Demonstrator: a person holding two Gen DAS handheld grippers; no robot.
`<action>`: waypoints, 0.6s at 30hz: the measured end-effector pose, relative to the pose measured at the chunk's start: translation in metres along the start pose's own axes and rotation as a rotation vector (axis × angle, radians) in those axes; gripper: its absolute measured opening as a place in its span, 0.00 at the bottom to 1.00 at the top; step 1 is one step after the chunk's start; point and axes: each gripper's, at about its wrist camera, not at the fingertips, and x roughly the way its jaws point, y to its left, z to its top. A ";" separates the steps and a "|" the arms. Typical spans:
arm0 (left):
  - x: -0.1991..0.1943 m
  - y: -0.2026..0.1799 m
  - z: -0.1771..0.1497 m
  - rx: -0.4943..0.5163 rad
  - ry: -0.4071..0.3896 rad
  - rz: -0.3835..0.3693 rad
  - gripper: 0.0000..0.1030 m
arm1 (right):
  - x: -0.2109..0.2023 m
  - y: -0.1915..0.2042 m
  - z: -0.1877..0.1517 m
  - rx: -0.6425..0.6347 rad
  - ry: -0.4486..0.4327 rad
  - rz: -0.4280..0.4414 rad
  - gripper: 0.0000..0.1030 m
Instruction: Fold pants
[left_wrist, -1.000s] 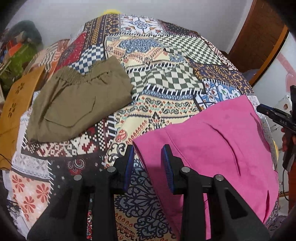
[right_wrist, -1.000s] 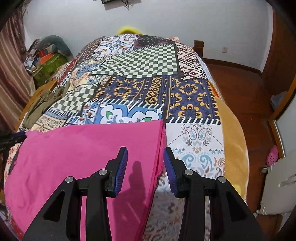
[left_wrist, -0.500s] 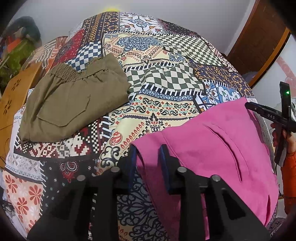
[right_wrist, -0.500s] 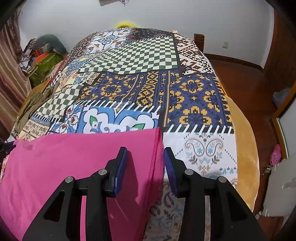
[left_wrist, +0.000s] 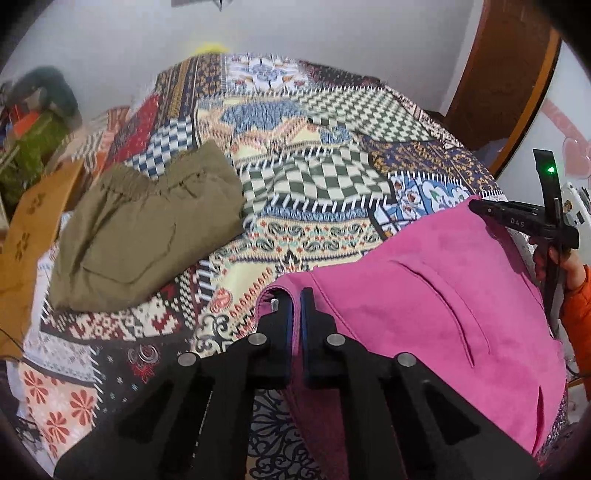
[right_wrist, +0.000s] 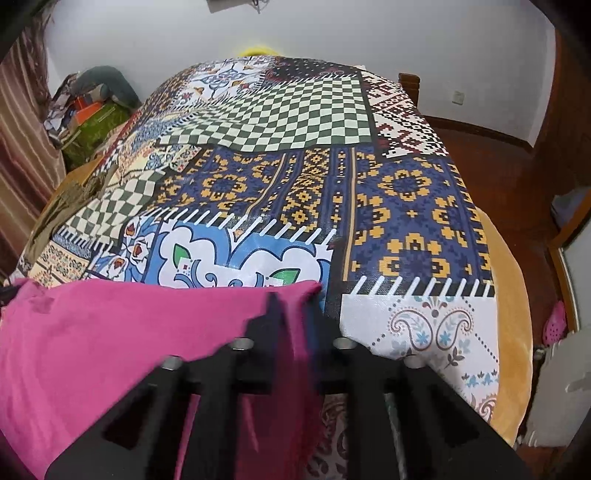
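Note:
The pink pants (left_wrist: 424, 306) lie flat at the near end of the patchwork bed cover (left_wrist: 314, 177). My left gripper (left_wrist: 293, 295) is closing on their near left corner, with the pink cloth pinched between the pads. In the right wrist view the pink pants (right_wrist: 129, 332) fill the lower left. My right gripper (right_wrist: 293, 306) is closing on their right corner, with pink fabric squeezed between its blurred fingers. The right gripper (left_wrist: 480, 208) also shows at the far right edge of the pants in the left wrist view.
Folded olive pants (left_wrist: 147, 236) rest on the left of the bed. A person's hand and orange sleeve (left_wrist: 576, 306) hold the right tool. Clutter (right_wrist: 92, 110) is piled by the wall on the left. Wooden floor (right_wrist: 517, 166) and a door (left_wrist: 509, 74) are to the right.
Both grippers have gone from open to shut, each over a corner of the pink pants. The right gripper sank a little toward the bed. The pinched cloth edges now bunch up.

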 end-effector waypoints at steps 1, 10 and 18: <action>-0.002 0.000 0.001 0.006 -0.010 0.009 0.03 | -0.002 0.001 0.000 -0.011 -0.010 -0.008 0.06; -0.004 0.008 0.001 -0.007 -0.019 0.026 0.03 | -0.008 0.005 0.001 -0.108 -0.056 -0.112 0.03; 0.014 0.019 -0.009 -0.036 0.062 0.037 0.04 | -0.003 -0.009 0.004 -0.050 -0.043 -0.147 0.03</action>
